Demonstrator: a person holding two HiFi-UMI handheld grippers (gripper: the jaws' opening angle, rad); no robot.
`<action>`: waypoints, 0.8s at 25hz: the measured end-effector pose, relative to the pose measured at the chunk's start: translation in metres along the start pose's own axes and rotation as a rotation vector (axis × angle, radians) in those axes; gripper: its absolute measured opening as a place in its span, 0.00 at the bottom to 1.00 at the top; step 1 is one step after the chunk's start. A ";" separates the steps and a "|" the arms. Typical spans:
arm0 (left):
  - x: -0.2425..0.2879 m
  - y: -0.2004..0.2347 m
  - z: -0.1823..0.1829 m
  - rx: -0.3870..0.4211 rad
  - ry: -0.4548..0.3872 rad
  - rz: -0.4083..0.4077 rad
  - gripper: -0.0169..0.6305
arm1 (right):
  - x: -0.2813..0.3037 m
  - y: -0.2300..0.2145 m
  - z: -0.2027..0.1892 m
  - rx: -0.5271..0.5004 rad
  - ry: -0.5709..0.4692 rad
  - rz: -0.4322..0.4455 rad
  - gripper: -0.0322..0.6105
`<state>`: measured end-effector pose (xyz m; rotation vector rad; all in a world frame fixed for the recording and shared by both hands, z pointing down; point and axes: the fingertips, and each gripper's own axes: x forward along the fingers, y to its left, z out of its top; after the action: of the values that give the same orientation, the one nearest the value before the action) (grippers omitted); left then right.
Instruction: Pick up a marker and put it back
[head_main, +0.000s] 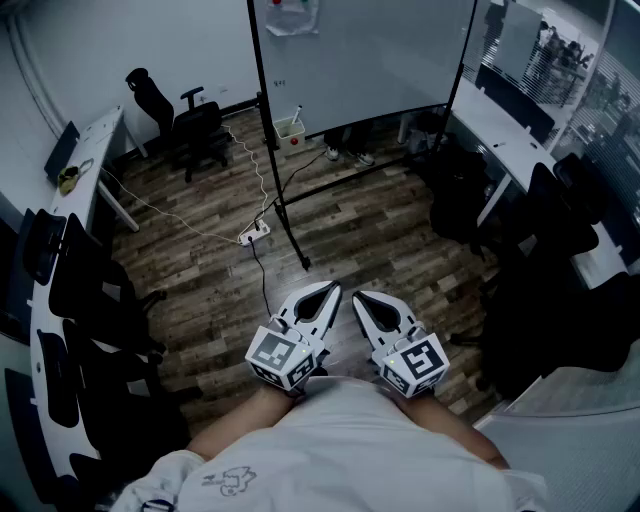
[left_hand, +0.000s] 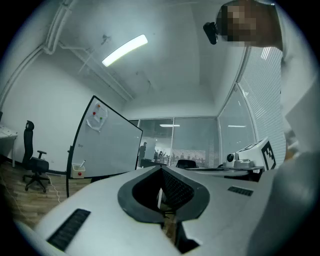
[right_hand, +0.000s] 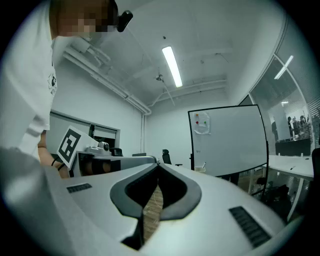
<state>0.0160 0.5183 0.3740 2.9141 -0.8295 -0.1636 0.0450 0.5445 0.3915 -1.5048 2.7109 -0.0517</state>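
**While the Marker Stood Far Off, Both Grippers Were Held Shut and Empty**

Since the task was judged not yet to have been begun, the left gripper (head_main: 333, 290) and the right gripper (head_main: 358, 296) were held side by side close against the person's body, pointed forward over the wooden floor (head_main: 380, 240). Each pair of jaws was seen closed tip to tip, and nothing was caught between them. This was judged to be a resting carry, since nothing lay within reach.

What was taken to be the marker (head_main: 297, 113) was seen sticking up out of a small white box (head_main: 289, 132). That box was set on the floor at the foot of the whiteboard (head_main: 370, 50), well apart from both grippers. It was presumably placed there so that pens could be reached from the board. An approach across the floor, past the board's stand and the power strip (head_main: 255, 233), was judged to be needed before either gripper could be opened over the marker.
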 end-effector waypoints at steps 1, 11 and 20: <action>0.001 -0.001 0.001 0.003 -0.001 -0.002 0.03 | -0.001 -0.001 0.000 0.002 -0.001 -0.002 0.07; 0.013 0.001 -0.004 -0.002 0.005 -0.009 0.03 | 0.002 -0.012 -0.004 0.020 0.002 0.006 0.07; 0.024 0.041 -0.007 -0.022 0.013 0.009 0.03 | 0.042 -0.026 -0.010 0.065 0.014 0.028 0.07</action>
<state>0.0165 0.4714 0.3848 2.8867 -0.8337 -0.1516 0.0447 0.4949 0.4023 -1.4539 2.7121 -0.1485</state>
